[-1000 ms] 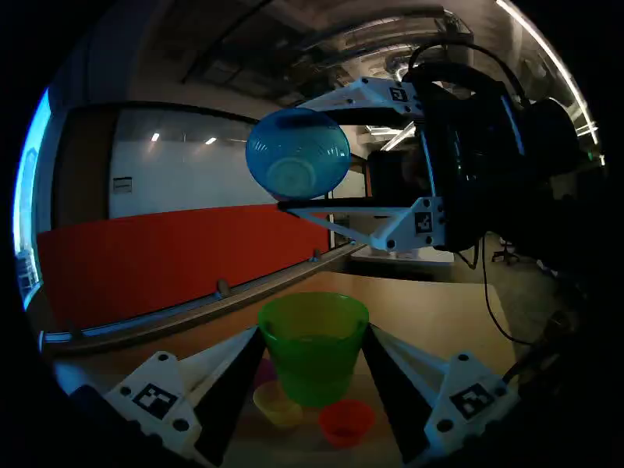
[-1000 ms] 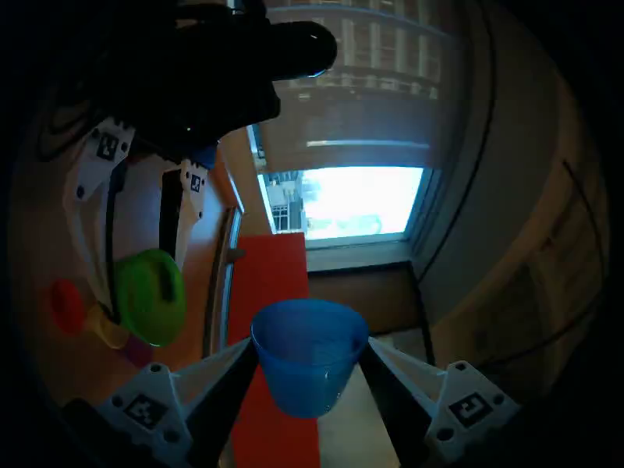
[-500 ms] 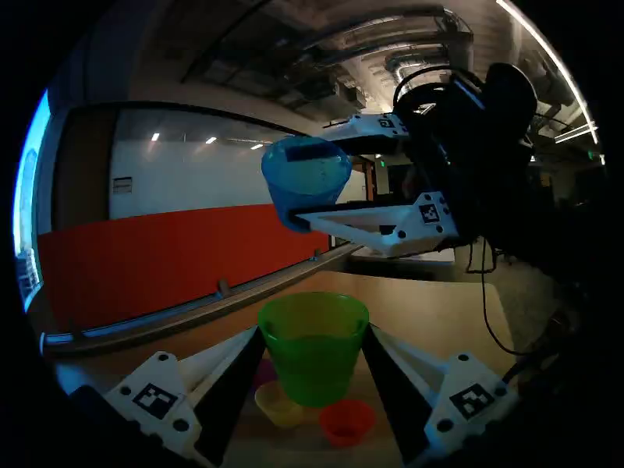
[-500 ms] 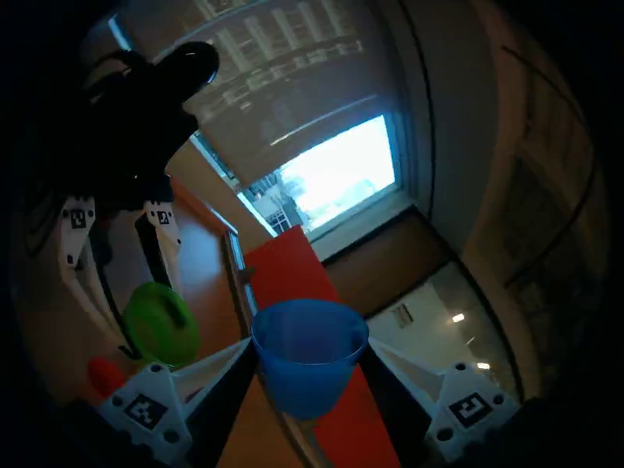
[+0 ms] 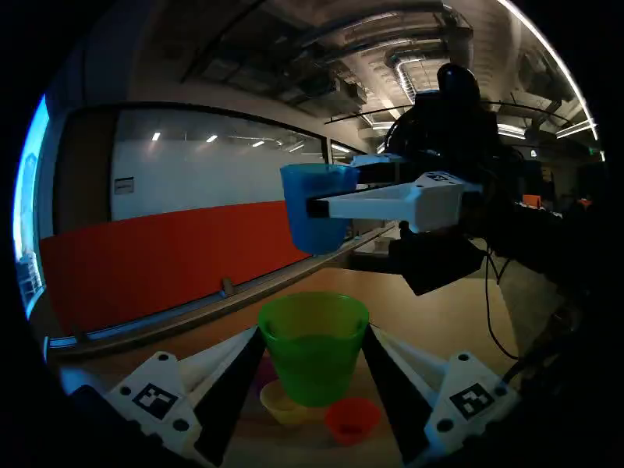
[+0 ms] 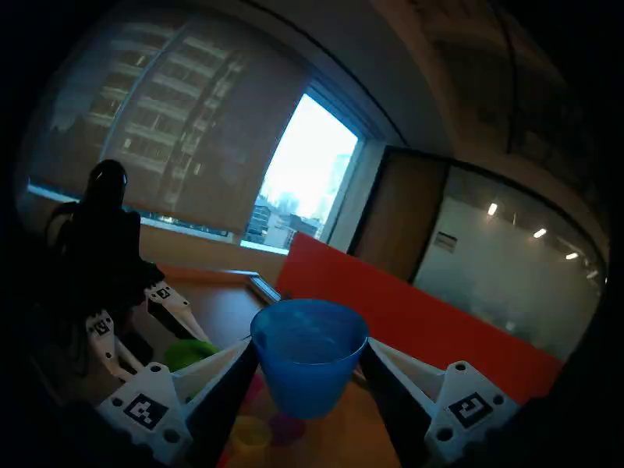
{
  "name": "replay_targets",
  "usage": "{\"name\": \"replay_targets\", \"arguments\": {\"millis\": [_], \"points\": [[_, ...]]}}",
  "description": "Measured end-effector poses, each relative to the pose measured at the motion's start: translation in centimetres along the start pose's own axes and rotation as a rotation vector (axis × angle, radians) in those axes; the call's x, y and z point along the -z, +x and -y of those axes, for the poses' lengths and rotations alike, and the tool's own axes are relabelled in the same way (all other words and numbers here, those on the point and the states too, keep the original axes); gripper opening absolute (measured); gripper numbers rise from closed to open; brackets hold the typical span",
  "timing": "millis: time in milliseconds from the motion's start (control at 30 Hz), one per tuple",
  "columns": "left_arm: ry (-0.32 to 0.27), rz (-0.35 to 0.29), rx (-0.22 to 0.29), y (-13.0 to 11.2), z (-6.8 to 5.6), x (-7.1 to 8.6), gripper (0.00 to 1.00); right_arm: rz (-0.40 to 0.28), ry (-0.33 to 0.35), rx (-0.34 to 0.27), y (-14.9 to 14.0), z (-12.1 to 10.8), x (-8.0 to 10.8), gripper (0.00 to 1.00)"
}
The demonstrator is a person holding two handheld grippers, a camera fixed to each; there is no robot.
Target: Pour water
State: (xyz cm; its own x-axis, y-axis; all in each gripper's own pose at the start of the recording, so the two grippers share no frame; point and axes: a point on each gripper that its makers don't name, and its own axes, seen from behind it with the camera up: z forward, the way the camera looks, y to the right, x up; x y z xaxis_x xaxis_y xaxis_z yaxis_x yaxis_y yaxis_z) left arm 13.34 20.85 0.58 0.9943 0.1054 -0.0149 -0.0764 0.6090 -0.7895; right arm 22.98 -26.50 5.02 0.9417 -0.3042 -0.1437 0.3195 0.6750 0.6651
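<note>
In the left gripper view a green cup (image 5: pixel 313 346) holding water sits upright between my left gripper's (image 5: pixel 310 360) fingers, which are shut on it. Above it hangs a blue cup (image 5: pixel 315 207), upright, clamped by my right gripper (image 5: pixel 335 191), whose white fingers reach in from the right. In the right gripper view the blue cup (image 6: pixel 309 365) stands upright in my right gripper (image 6: pixel 309 373), shut on it. The left gripper (image 6: pixel 160 335) shows at lower left with the green cup (image 6: pixel 189 355) behind a finger.
On the wooden table (image 5: pixel 437 312) under the green cup lie a small yellow cup (image 5: pixel 282 404) and a small red cup (image 5: pixel 352 417). A yellow cup (image 6: pixel 249 437) and a magenta one (image 6: pixel 287 427) sit below the blue cup. A red panel (image 5: pixel 171 253) and rail border the table.
The blue cup has swung from lying tipped on its side back to upright, and the right gripper rotated level and dropped slightly. The left gripper and green cup stayed put.
</note>
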Motion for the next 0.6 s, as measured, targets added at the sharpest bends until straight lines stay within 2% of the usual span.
{"name": "replay_targets", "arguments": {"millis": [133, 267, 467, 600], "points": [[0.006, 0.009, -0.002, -0.1, 0.3, 0.1, 0.85, 0.007, 0.016, -0.083, -0.7, -0.2, 0.4, 0.89], [0.008, 0.031, 0.000, -0.6, 0.7, 0.1, 0.84, 0.024, 0.035, -0.132, -1.8, -0.1, 0.7, 0.89], [0.008, 0.086, -0.012, -2.1, 1.1, 0.0, 0.85, 0.052, 0.067, -0.166, -3.6, 0.3, 0.9, 0.89], [0.003, 0.130, -0.020, -3.5, 1.1, -0.1, 0.85, 0.087, 0.087, -0.166, -5.2, 0.7, 1.1, 0.89]]}}
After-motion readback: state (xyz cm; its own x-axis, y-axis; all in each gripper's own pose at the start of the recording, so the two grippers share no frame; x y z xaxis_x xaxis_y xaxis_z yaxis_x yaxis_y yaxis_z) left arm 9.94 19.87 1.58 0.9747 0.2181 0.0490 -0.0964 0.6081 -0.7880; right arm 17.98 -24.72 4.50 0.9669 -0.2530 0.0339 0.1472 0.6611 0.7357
